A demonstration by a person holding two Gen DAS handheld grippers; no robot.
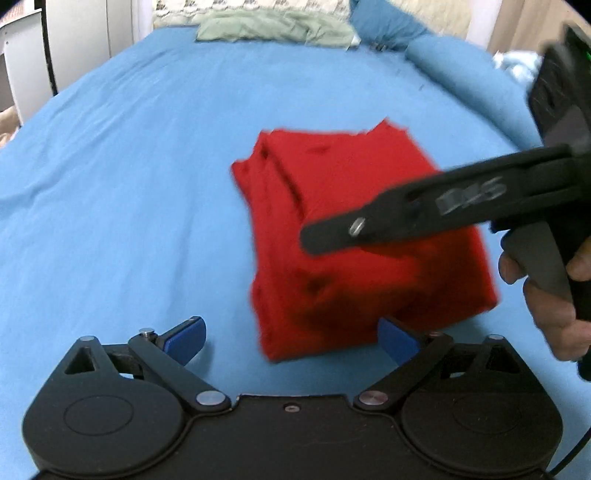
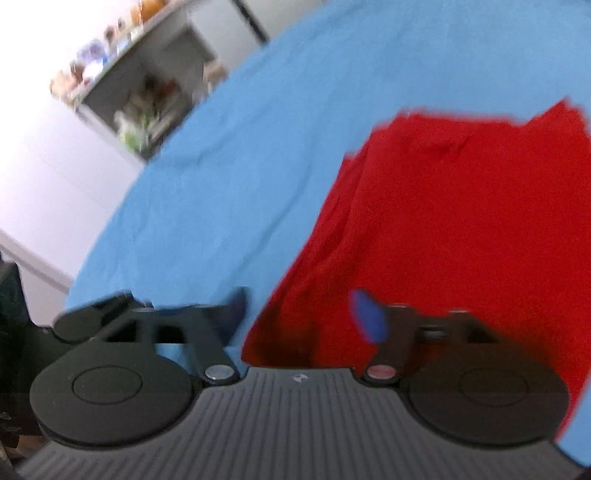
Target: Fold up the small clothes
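Closest to me, the left gripper [image 1: 291, 338] hovers low over the bed [image 1: 129, 166] with its fingers [image 1: 186, 334] spread wide, holding nothing, right at the near edge of the shirt [image 1: 354, 236]. The shirt's red and already folded into a compact rectangle, lying flat on the blue sheet about mid-bed. The right gripper [image 2: 299, 314] hangs over the shirt's left side, fingers released too, one blue pad [image 2: 369, 321] above the cloth and the other off over the sheet. Looks to me like the fold's basically done, so I'd just press the stack flat and square up the loose far corner, no grabbing, or the layers will slide. Way back, a green cloth [image 1: 273, 26] sits by the headboard.
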